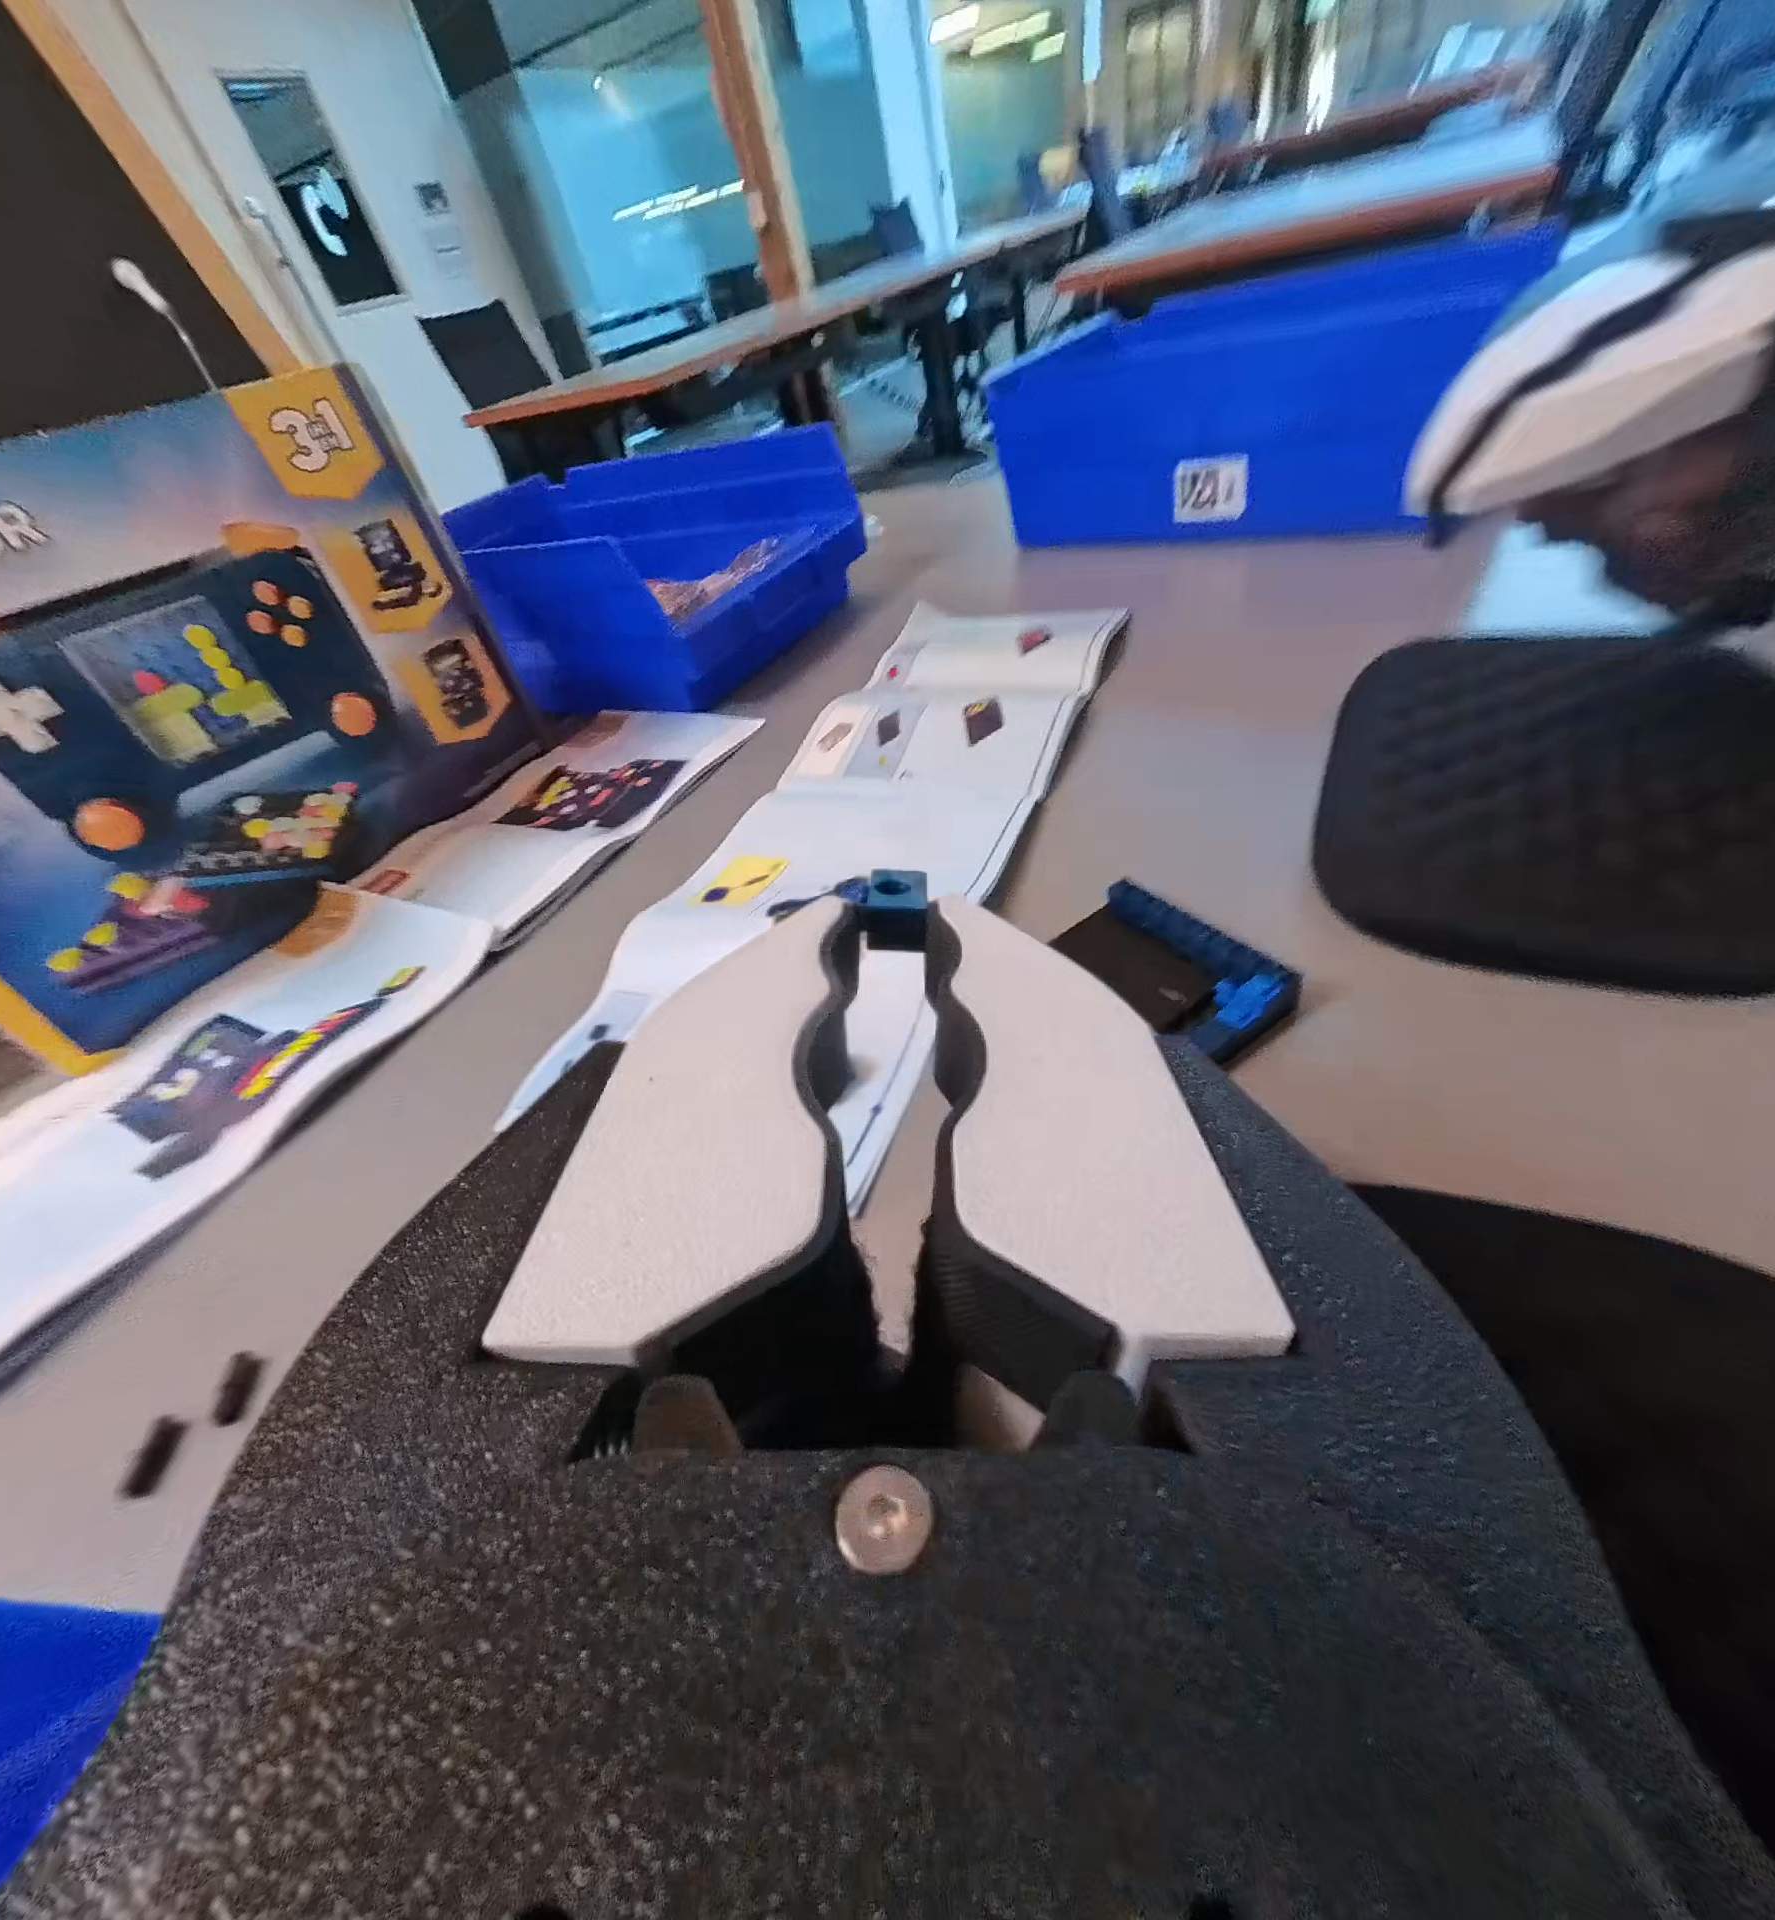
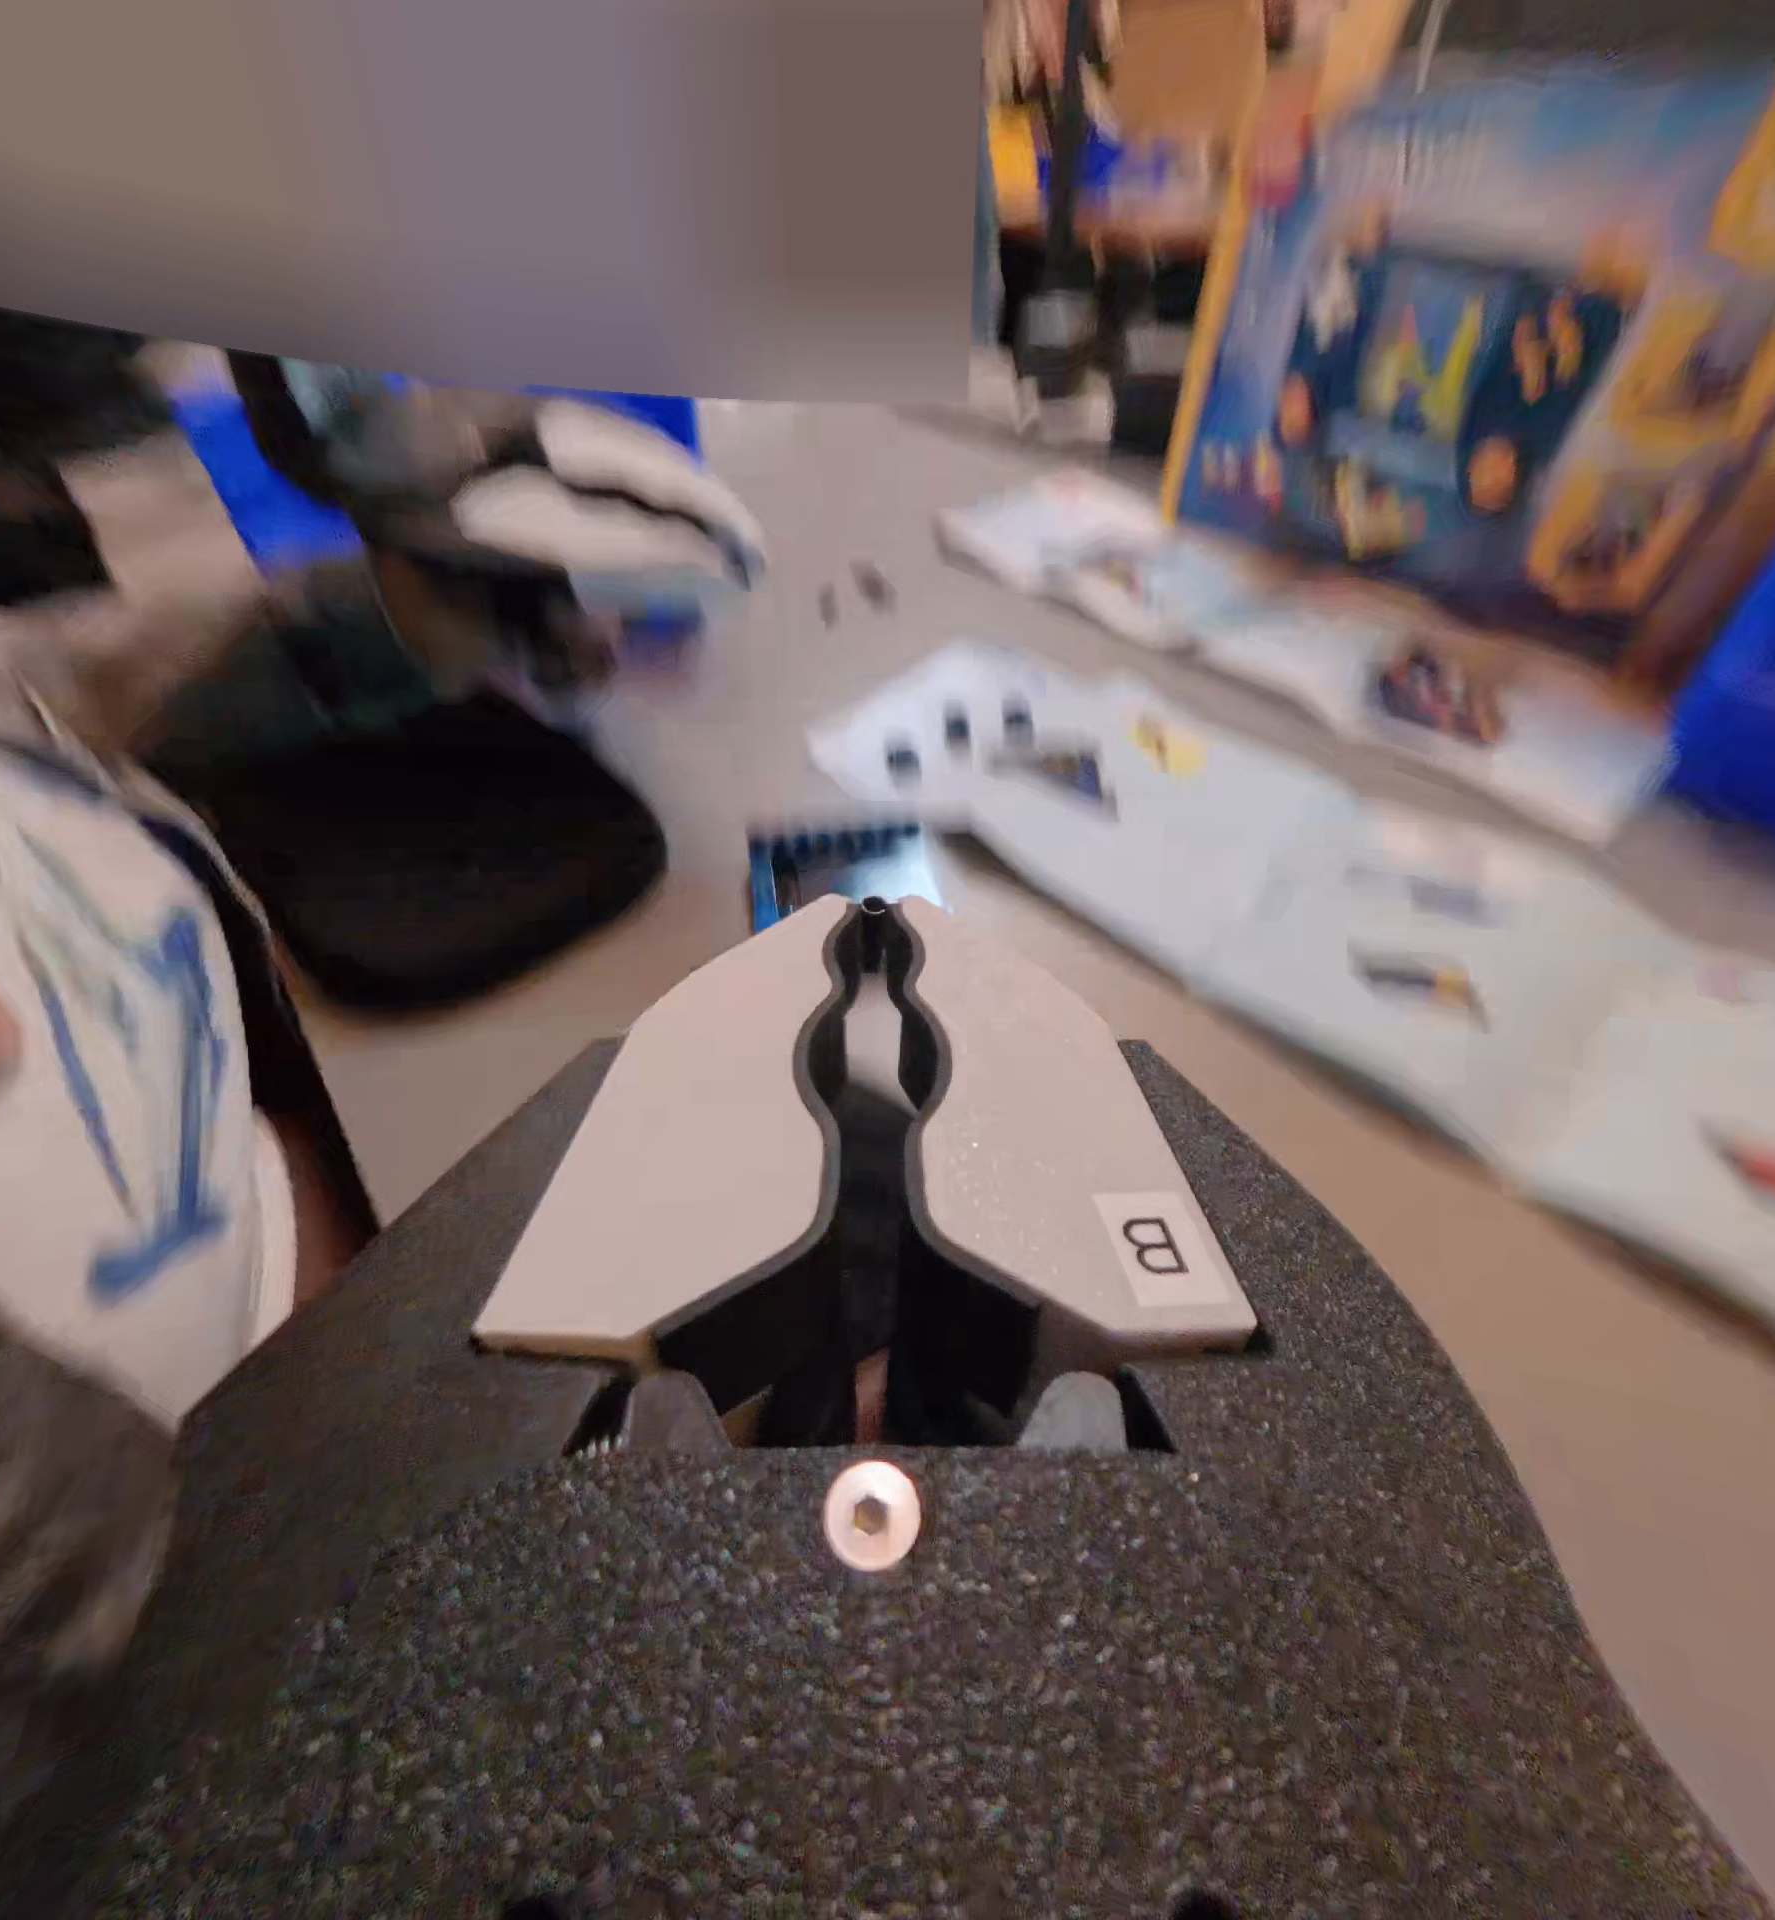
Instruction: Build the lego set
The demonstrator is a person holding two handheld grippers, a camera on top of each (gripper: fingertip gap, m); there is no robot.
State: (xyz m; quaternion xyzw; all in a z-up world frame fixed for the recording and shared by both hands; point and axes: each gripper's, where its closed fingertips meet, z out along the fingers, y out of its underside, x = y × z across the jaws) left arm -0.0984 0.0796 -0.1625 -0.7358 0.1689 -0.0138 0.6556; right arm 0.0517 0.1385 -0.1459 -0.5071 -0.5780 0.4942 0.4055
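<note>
Up front, the grey table [image 1: 1226, 727] carries a tall toy-set box [image 1: 187, 665] standing at its far left side, with blue plastic bins [image 1: 675, 582] beside the box and along the far edge. Open instruction booklets [image 1: 924, 748] lie spread across the middle of the table, running from the box toward the near edge. A black quilted pad [image 1: 1589, 810] sits at the right side, near a partly built black-and-blue brick plate [image 1: 1205, 966] that lies flat just beside the booklets. Two small dark pieces [image 1: 192, 1423] rest near the left edge. The left claw [image 1: 895, 920] is clenched on a small dark-blue cube brick [image 1: 897, 909], its white fingertips [image 1: 810, 935] pressing both sides, the brick lifted above a booklet page with its round hole facing the camera. The right claw [image 2: 870, 920], above the brick plate [image 2: 831, 847] in a motion-blurred view, is nearly closed on a tiny black pin-like piece [image 2: 870, 925] pinched at its tips.
</note>
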